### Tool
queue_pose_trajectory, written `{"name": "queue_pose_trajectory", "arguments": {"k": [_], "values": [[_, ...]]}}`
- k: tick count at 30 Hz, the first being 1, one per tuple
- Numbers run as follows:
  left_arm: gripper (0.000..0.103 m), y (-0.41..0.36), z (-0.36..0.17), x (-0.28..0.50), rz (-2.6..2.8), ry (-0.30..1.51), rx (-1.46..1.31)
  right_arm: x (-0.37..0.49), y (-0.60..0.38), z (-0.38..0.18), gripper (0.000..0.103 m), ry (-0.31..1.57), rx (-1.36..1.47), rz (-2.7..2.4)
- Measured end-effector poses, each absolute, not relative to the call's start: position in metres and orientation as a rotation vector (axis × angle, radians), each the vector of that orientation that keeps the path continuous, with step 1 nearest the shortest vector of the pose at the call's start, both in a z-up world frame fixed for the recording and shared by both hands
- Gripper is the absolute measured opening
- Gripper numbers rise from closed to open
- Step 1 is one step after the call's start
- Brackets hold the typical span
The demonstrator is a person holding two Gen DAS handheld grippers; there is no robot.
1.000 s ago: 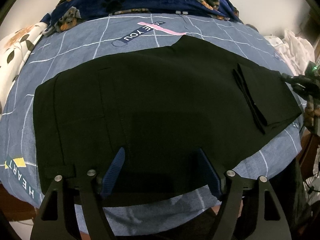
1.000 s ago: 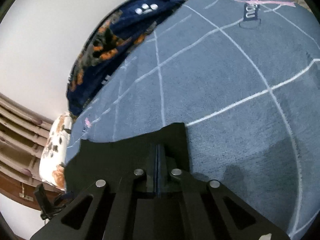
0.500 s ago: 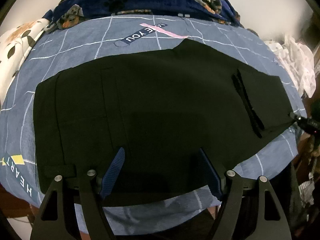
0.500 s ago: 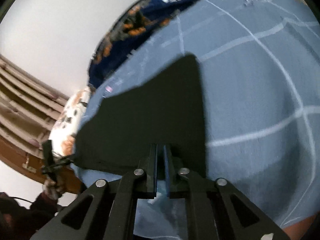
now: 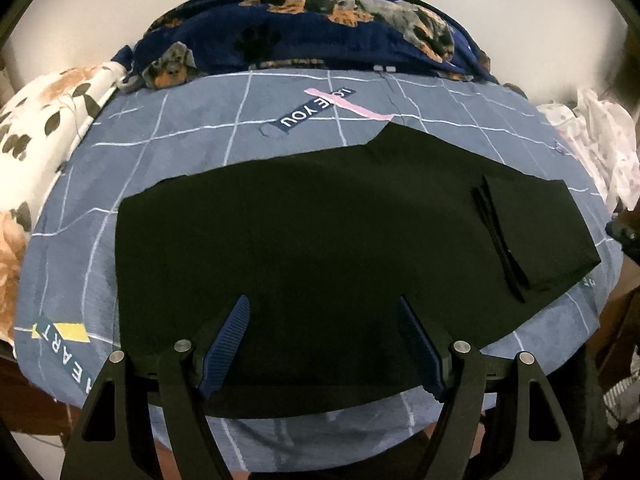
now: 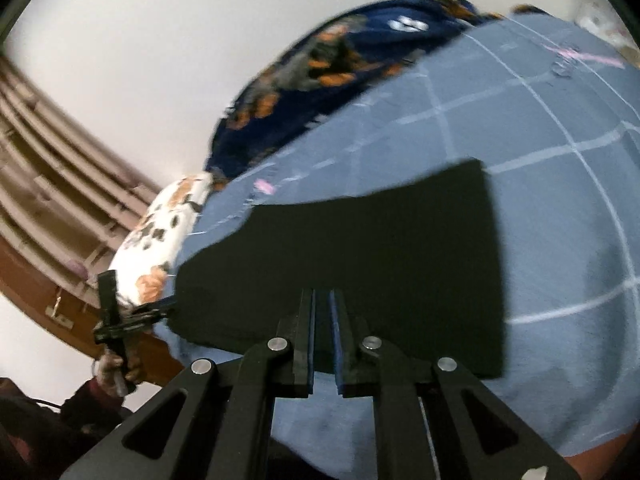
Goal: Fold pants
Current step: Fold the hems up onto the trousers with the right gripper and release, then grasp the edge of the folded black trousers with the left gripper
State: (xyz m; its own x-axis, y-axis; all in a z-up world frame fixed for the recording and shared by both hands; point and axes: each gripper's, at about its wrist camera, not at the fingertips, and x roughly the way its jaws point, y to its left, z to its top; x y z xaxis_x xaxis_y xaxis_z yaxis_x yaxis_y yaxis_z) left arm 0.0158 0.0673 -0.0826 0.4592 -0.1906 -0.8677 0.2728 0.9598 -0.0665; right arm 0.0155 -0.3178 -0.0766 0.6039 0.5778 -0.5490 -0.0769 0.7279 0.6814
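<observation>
Black pants (image 5: 320,240) lie flat across the blue checked bed sheet (image 5: 180,168), with their right end folded back over themselves (image 5: 540,232). My left gripper (image 5: 324,308) hovers open over the near edge of the pants, nothing between its blue pads (image 5: 240,320). In the right wrist view the pants (image 6: 380,248) lie just beyond my right gripper (image 6: 322,292). Its jaws are opening by a narrow gap and no cloth sits between them. A hand holds the left gripper (image 6: 120,320) at the far end.
A navy dog-print blanket (image 5: 320,40) is heaped along the back of the bed. A floral pillow (image 5: 40,128) lies at the left and white clothes (image 5: 600,152) at the right. A wooden headboard (image 6: 60,200) stands behind the pillow.
My right gripper let go of the pants' folded end, pulled back and up, and rolled. The left gripper rose slightly, still open.
</observation>
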Motion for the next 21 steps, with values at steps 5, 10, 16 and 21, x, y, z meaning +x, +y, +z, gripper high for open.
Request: {"name": "queue_pose_trajectory", "arguments": {"k": [5,10,16,21], "values": [[0.076,0.066,-0.078,0.014,-0.268,1.034,0.114,0.02,-0.28,-0.061,0.03,0.801,0.682,0.468],[0.076,0.064,-0.076,0.013,-0.257,1.022,0.136,0.02,-0.252,-0.059,0.037,0.782,0.708,0.502],[0.076,0.062,-0.074,0.012,-0.244,1.011,0.16,0.018,-0.24,-0.06,0.055,0.77,0.688,0.485],[0.076,0.06,-0.074,0.012,-0.23,1.011,0.176,0.019,-0.245,-0.069,0.059,0.793,0.738,0.477]]}}
